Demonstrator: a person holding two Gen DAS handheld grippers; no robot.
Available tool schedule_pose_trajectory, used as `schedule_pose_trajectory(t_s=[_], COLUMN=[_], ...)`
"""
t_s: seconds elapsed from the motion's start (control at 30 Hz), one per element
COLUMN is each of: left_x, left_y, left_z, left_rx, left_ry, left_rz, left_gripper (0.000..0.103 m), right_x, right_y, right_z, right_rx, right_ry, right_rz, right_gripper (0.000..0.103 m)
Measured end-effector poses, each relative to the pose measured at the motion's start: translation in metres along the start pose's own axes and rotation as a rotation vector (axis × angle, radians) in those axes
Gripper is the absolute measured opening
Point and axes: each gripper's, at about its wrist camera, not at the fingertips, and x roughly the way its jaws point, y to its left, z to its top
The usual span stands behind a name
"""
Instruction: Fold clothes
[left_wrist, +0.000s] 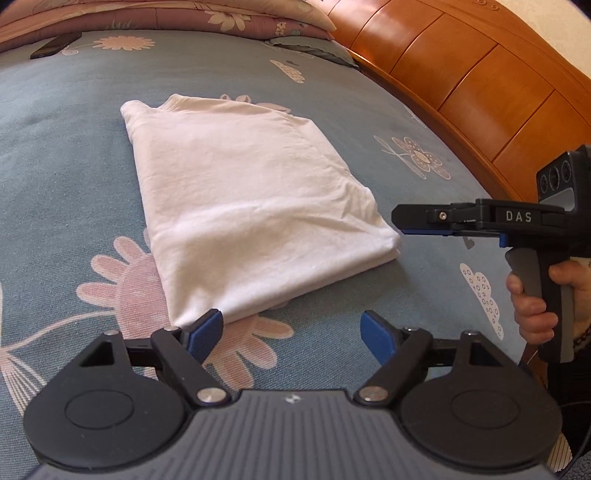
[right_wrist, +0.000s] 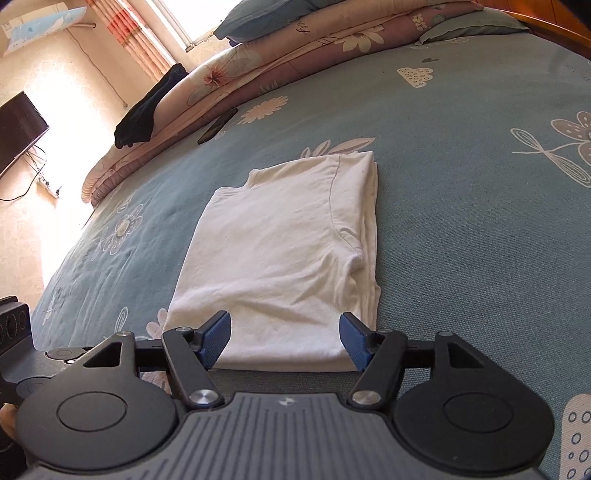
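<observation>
Sunlight from a curtained window falls across a bed (right_wrist: 461, 122) spread with a blue-grey flowered sheet, a wooden headboard (left_wrist: 480, 74) curving along one side and folded quilts (right_wrist: 295, 48) stacked at the far edge with a dark phone (right_wrist: 218, 125) lying just beside them. Near the middle of the sheet rests the white T-shirt (left_wrist: 243, 192), already brought into a compact rectangle of several layers, collar end away from the person and folded edges stacked fairly evenly. The left tool (left_wrist: 291, 334) hovers at the near corner of the bundle with its blue pads spread apart and nothing between them. The right tool (right_wrist: 284, 339) sits low at the near edge, its pads likewise spread wide on either side of the cloth without pressing it, so the shirt looks let go. A hand (left_wrist: 535, 302) grips that tool's handle. To my eye the folding of this garment is essentially finished; what may remain is a little smoothing of the rumpled sleeve seam, or setting it aside. No other clothes wait on the sheet, though something dark (right_wrist: 147, 114) drapes over the quilts.
</observation>
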Motion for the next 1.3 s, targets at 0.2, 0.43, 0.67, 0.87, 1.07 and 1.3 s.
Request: schedule_pose_trajectory(t_s=[0.2,0.43,0.67,0.87,1.07,1.3], left_x=[-0.02,0.028,0.064,0.084,0.087,0.071], left_y=[0.068,0.132,0.141,0.144,0.14,0.137], left_z=[0.034,0.056,0.07,0.096,0.103,0.078], left_rx=[-0.305,-0.621,-0.641,-0.647,-0.639,-0.586], left_ry=[-0.157,-0.133,-0.08,-0.066,-0.068,-0.073], left_rz=[-0.076,-0.222,-0.271,-0.277,-0.283,-0.332], left_gripper=[0.082,0.083,0.083,0.088,0.089,0.09], right_x=[-0.001,0.026,0.071,0.108,0.125,0.094], right_y=[-0.046,-0.095,-0.104,-0.085,-0.077,-0.072], right_z=[0.012,0.032,0.063,0.094,0.103,0.065], right_rx=[0.11,0.281,0.294,0.25,0.237,0.194], right_ry=[-0.034,-0.031,0.03,0.075,0.093,0.206], right_rz=[0.077,0.219,0.267,0.262,0.284,0.361], right_gripper=[0.085,0.092,0.094,0.102,0.103,0.103])
